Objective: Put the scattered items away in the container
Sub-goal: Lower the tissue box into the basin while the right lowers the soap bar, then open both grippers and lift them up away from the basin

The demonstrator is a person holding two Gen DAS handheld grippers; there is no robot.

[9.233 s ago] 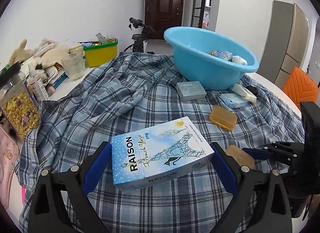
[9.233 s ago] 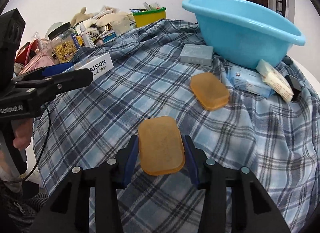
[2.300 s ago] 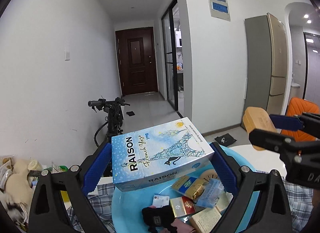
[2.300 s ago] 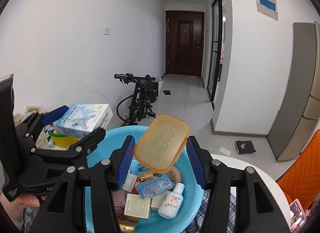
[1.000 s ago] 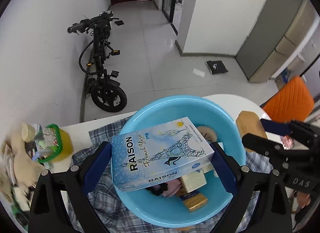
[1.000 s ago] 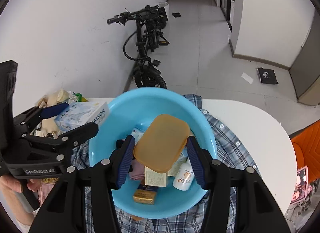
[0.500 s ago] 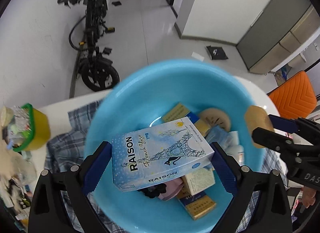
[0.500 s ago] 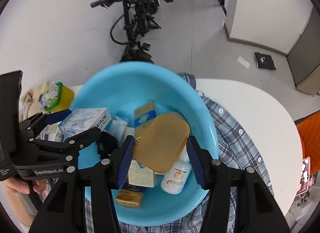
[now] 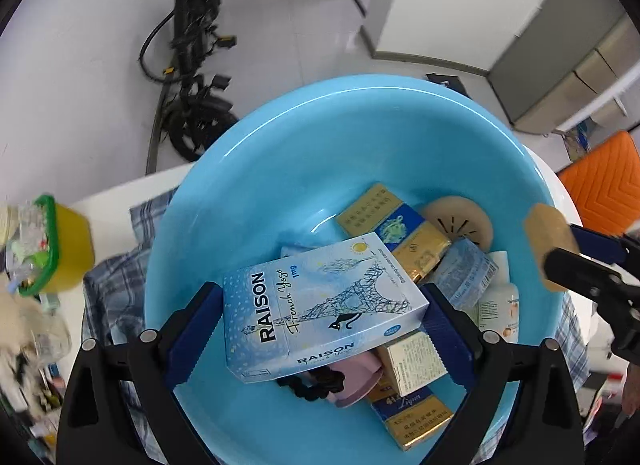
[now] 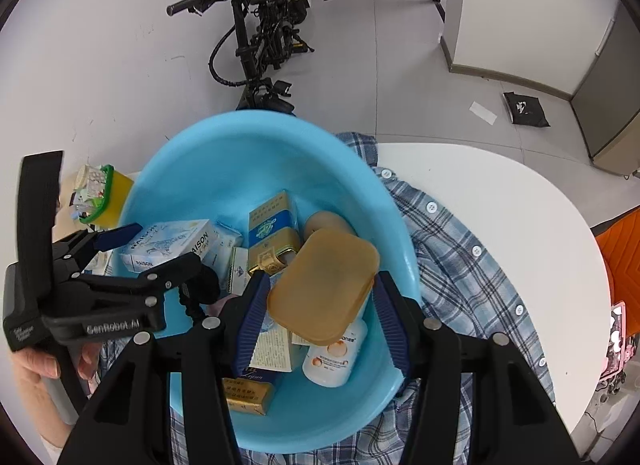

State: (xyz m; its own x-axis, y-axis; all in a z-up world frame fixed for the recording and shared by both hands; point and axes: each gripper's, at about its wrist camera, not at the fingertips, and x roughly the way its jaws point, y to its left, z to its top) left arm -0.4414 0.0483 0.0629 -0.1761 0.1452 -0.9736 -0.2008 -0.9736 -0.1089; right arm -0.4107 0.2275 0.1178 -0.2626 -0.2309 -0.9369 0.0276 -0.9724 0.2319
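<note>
A: Where do things stand?

B: Both grippers hang over the blue basin (image 9: pixel 256 169), pointing steeply down; the left gripper (image 9: pixel 322 319) has its jaws pinching the RAISON carton (image 9: pixel 320 305) by its short ends; the right gripper (image 10: pixel 318 311) has its jaws pinching the amber soap case (image 10: pixel 324 285) across its width.

A: And the basin?

B: Already crowded; a gold-and-blue pack (image 10: pixel 272 233), a white bottle (image 10: pixel 332 361) and small boxes lie heaped on the near and right side, the far left floor bare.

A: What could go wrong?

B: I'd judge a release from this height lets the carton land on the heap, tip and slide; the case sits near the right wall, so it could glance off the bottle and hop the rim onto the plaid shirt (image 10: pixel 472 265); the two grippers are also close, so opening both at once risks a knock between them.
</note>
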